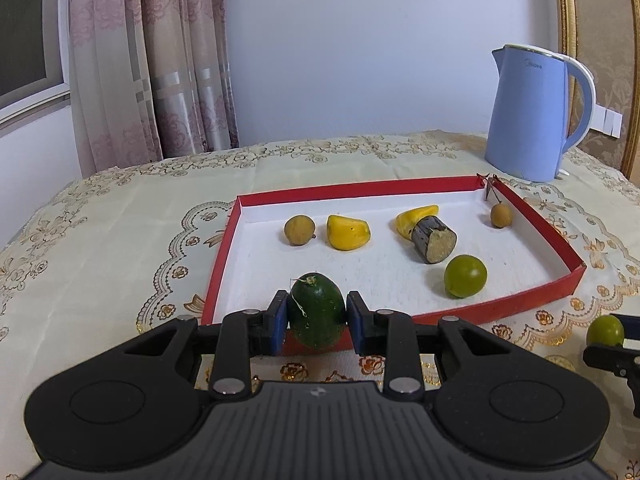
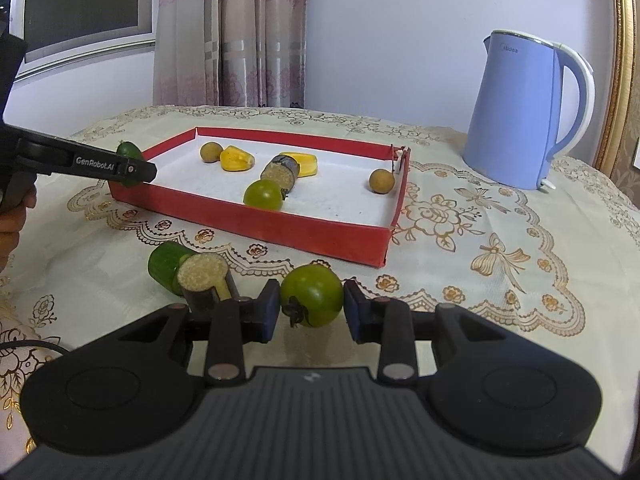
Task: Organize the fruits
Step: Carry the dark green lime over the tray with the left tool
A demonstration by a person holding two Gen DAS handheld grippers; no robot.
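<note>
Left gripper [image 1: 317, 320] is clamped on a dark green cucumber piece [image 1: 317, 311], blue pads tight on both sides, holding it right at the near edge of the red tray [image 1: 436, 185]. Just ahead of its tips, inside the tray, sits a green tomato [image 1: 465, 276]; beyond that a dark sugarcane stub [image 1: 434, 239], two yellow pieces [image 1: 348, 232] and two small brown longans [image 1: 299, 230], one far left, one in the far right corner. Right gripper [image 2: 311, 305] squeezes another green tomato [image 2: 312, 295], held on the near side of the tray, over the tablecloth [image 2: 480, 264]. Just left of its fingers lie a cucumber chunk [image 2: 166, 265] and a sugarcane piece [image 2: 204, 280], touching each other. A blue kettle [image 2: 524, 116] stands far off to the right, beyond the tray.
</note>
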